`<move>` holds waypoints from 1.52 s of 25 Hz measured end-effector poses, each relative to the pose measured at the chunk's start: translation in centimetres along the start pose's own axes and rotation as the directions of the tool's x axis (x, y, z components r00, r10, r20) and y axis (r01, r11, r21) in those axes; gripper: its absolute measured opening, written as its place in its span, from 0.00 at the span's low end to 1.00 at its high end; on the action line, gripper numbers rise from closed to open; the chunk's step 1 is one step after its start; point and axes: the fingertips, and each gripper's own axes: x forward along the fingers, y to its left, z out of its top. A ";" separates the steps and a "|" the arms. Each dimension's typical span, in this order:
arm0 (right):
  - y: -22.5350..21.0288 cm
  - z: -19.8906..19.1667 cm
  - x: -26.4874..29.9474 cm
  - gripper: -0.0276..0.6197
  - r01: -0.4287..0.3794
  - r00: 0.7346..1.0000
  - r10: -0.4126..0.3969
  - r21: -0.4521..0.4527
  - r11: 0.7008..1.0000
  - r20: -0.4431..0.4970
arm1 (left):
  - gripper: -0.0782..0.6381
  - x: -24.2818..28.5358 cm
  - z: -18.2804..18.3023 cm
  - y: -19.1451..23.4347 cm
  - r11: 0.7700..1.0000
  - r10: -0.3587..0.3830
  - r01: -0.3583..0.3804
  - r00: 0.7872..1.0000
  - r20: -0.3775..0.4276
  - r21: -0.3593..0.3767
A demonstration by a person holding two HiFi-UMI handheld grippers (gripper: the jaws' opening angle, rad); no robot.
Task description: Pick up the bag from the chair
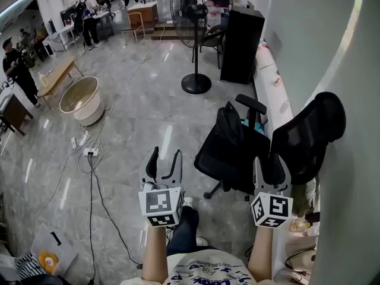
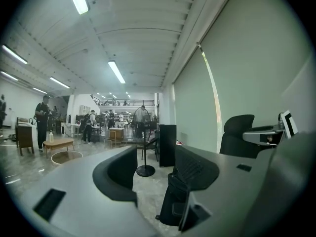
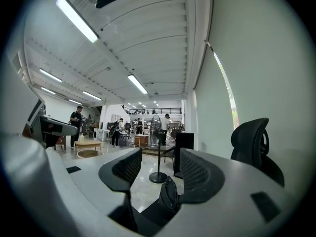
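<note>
A black bag point(image 1: 228, 125) stands upright on the seat of a black office chair point(image 1: 309, 136) by the right wall. My left gripper point(image 1: 163, 159) hangs open over the floor, left of the chair. My right gripper point(image 1: 271, 170) is open just short of the chair, with nothing between its fingers. In the left gripper view the open gripper point(image 2: 155, 174) frames the dark bag point(image 2: 170, 196), and the chair back point(image 2: 237, 132) rises to the right. In the right gripper view the open gripper point(image 3: 157, 174) has the bag point(image 3: 168, 195) low between its jaws, ahead of them, and the chair back point(image 3: 254, 142) is to the right.
A standing fan point(image 1: 194, 37) and a tall black cabinet point(image 1: 241, 37) stand beyond the chair. A round tub point(image 1: 80, 100) and floor cables point(image 1: 90, 159) lie to the left. A white wall point(image 1: 350, 159) closes the right side. People stand far back.
</note>
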 end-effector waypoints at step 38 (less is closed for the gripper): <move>-11.5 -11.1 41.6 0.46 0.212 0.948 -0.203 0.009 0.977 -0.245 | 0.44 55.9 -4.4 -3.1 0.912 -0.397 0.409 0.901 -0.174 0.036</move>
